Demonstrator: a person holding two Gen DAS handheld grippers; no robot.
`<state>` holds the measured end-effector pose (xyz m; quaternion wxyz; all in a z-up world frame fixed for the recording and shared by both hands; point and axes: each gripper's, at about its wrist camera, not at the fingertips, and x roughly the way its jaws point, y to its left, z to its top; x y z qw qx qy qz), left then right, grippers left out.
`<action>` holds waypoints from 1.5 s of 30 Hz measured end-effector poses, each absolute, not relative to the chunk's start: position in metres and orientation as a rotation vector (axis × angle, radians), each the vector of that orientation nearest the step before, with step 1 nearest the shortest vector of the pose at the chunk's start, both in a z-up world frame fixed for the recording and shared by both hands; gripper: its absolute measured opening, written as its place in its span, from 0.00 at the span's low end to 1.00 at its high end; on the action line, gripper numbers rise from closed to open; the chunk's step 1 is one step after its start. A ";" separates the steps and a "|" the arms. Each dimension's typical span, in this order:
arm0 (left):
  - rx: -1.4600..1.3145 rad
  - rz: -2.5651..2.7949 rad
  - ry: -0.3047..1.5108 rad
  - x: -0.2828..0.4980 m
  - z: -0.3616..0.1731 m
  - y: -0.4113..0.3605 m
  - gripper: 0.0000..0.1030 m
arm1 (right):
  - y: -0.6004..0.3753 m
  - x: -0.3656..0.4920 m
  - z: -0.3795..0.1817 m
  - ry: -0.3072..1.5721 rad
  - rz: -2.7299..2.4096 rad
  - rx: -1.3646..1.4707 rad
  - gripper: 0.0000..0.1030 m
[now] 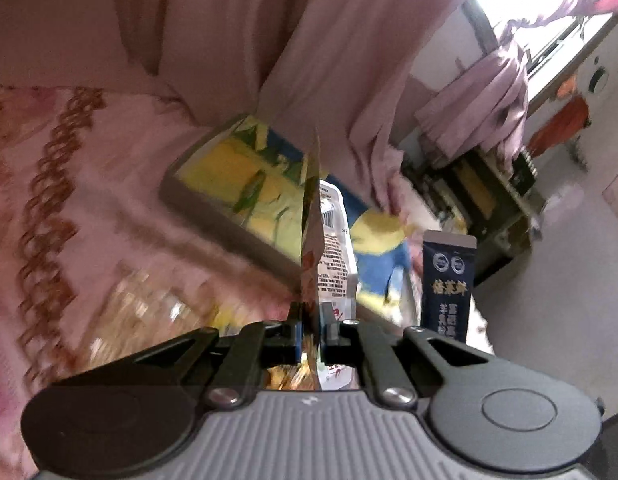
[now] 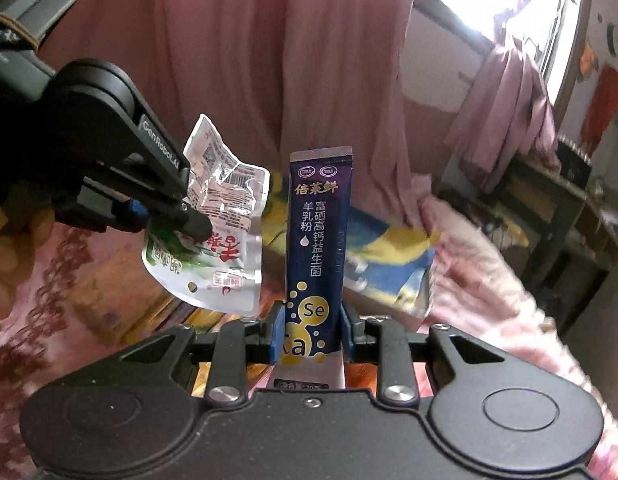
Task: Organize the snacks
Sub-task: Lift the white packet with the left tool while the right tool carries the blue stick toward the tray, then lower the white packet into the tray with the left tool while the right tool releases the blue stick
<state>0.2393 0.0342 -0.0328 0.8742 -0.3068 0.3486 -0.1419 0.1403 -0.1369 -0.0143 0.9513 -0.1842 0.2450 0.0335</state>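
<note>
Blue pads of the right gripper (image 2: 312, 330) clamp the lower part of a dark blue stick sachet (image 2: 317, 240), which stands upright between them with its sealed silver top pointing away from the camera. Just to its left, the left gripper (image 2: 177, 216) pinches a crumpled white snack pouch (image 2: 217, 240) printed with red and green, its jaws drawn narrow onto the foil; fingers of a hand (image 2: 5, 248) show at the picture's left edge. From the left wrist view that pouch (image 1: 329, 248) rises edge-on out of the almost closed left gripper (image 1: 311, 330), with the blue sachet (image 1: 447, 280) upright close on its right. Beyond both lies a grey tray (image 1: 213, 216) with a yellow and blue picture, resting on a pink patterned bedspread (image 1: 89, 184); pink curtains (image 2: 269, 60) hang behind.
</note>
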 end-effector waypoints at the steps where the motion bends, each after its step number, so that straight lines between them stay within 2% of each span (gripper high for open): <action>1: -0.640 -0.298 0.718 0.247 -0.031 0.033 0.07 | -0.140 0.147 -0.011 0.482 0.066 -0.390 0.29; 9: -0.707 -0.316 0.660 0.307 -0.041 0.028 0.07 | -0.169 0.210 -0.012 0.429 0.053 -0.477 0.29; 21: -0.767 -0.299 0.644 0.373 -0.070 0.025 0.07 | -0.186 0.295 -0.043 0.425 0.023 -0.419 0.29; 31: -0.711 -0.303 0.704 0.387 -0.085 0.010 0.07 | -0.196 0.339 -0.060 0.521 0.024 -0.365 0.29; 45: -0.643 -0.234 0.805 0.392 -0.095 0.009 0.08 | -0.200 0.349 -0.076 0.643 0.032 -0.306 0.30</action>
